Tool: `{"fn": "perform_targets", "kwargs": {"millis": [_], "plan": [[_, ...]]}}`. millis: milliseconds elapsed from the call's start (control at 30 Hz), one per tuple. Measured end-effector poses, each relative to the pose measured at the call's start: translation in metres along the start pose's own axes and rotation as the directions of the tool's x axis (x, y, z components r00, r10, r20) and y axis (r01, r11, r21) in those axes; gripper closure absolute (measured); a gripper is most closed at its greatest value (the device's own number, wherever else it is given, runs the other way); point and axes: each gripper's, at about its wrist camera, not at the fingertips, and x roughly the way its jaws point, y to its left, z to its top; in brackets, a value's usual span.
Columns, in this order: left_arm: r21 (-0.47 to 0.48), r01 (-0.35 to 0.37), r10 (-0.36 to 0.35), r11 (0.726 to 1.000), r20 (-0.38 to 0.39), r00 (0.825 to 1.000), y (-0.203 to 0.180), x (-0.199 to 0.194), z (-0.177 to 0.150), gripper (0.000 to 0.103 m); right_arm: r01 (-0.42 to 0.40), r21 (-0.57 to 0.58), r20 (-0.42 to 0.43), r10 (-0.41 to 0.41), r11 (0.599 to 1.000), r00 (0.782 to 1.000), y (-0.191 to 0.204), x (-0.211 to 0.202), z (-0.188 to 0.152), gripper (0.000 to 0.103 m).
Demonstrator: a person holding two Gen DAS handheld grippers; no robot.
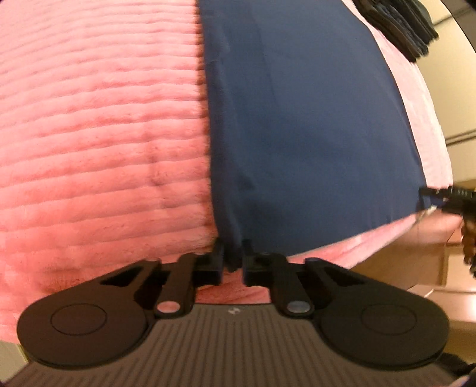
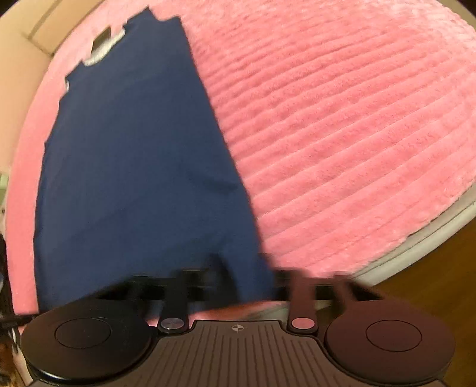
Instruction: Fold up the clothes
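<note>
A navy blue garment (image 1: pixel 297 134) lies flat on a pink ribbed blanket (image 1: pixel 89 134), with its near hem towards me. My left gripper (image 1: pixel 233 265) is shut on the bunched near-left corner of the hem. In the right wrist view the same garment (image 2: pixel 134 163) stretches away to a grey-lined collar (image 2: pixel 102 49) at the far end. My right gripper (image 2: pixel 247 277) is blurred, and the near-right corner of the hem runs down between its fingers, which are shut on the cloth. A black gripper tip (image 1: pixel 455 196) shows at the garment's other corner in the left wrist view.
A pile of dark folded clothes (image 1: pixel 401 23) sits at the far right edge of the blanket. The blanket (image 2: pixel 342 134) extends wide to the right of the garment, ending at a pale mattress edge (image 2: pixel 416 241) above a brown wooden floor (image 2: pixel 431 282).
</note>
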Motion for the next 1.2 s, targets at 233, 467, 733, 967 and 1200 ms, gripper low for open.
{"fn": "perform_targets", "kwargs": {"millis": [233, 467, 733, 967, 1200], "plan": [[0.022, -0.005, 0.006, 1.000, -0.014, 1.000, -0.005, -0.039, -0.002, 0.103, 0.046, -0.160, -0.033, -0.052, 0.986, 0.998, 0.006, -0.051, 0.007, 0.103], [0.001, -0.003, 0.003, 1.000, -0.048, 0.999, -0.020, -0.032, -0.028, 0.103, 0.097, -0.183, -0.096, -0.116, 0.978, 0.989, -0.010, -0.033, -0.003, 0.103], [0.030, -0.091, 0.094, 0.995, -0.106, 0.990, -0.011, -0.016, -0.022, 0.096, 0.216, -0.201, -0.061, -0.233, 0.955, 0.971, 0.007, -0.038, 0.007, 0.029], [0.076, -0.125, 0.124, 0.989, 0.015, 0.992, 0.013, -0.074, 0.021, 0.089, 0.218, -0.233, 0.073, -0.206, 0.948, 0.976, 0.057, -0.061, 0.064, 0.029], [0.254, -0.171, 0.124, 0.952, 0.193, 0.973, 0.012, -0.104, 0.130, 0.084, 0.159, -0.473, 0.178, -0.083, 0.866, 0.981, 0.145, -0.057, 0.156, 0.029]]}}
